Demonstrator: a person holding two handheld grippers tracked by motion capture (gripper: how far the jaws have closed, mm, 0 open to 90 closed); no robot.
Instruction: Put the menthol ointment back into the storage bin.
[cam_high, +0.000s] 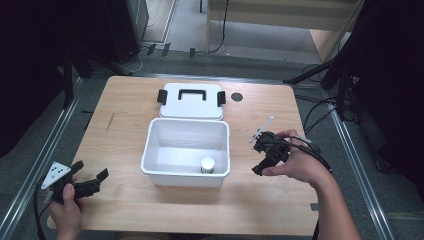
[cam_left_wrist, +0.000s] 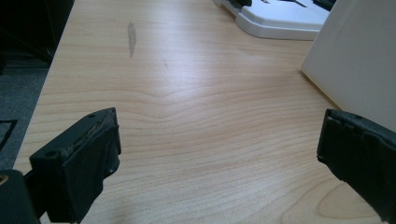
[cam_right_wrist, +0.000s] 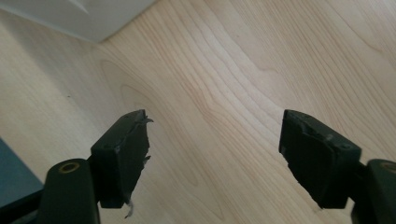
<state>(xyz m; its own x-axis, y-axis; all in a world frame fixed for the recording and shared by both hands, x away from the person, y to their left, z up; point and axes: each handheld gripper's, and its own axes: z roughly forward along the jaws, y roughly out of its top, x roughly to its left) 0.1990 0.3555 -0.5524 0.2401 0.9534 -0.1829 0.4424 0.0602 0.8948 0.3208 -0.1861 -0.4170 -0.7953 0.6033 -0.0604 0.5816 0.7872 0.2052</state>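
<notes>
High view shows an open white plastic storage box (cam_high: 186, 150) mid-table with a small white-capped jar (cam_high: 207, 164) upright against its near wall, and its latching lid (cam_high: 191, 101) lying flat just behind, handle up. Both the left gripper (cam_high: 90, 184) and the right gripper (cam_high: 266, 155) hold their jaws wide and empty over bare wood. The lid looks light, rigid and slick, best taken by its black handle (cam_high: 192, 93) or a rim edge, and the wooden table (cam_high: 120, 145) leaves open room on both flanks of the box.

Worktop (cam_high: 125, 135): light wood | floor (cam_high: 185, 20): grey | cables (cam_high: 320, 107): black, right | far furniture (cam_high: 280, 12): pale wood
</notes>
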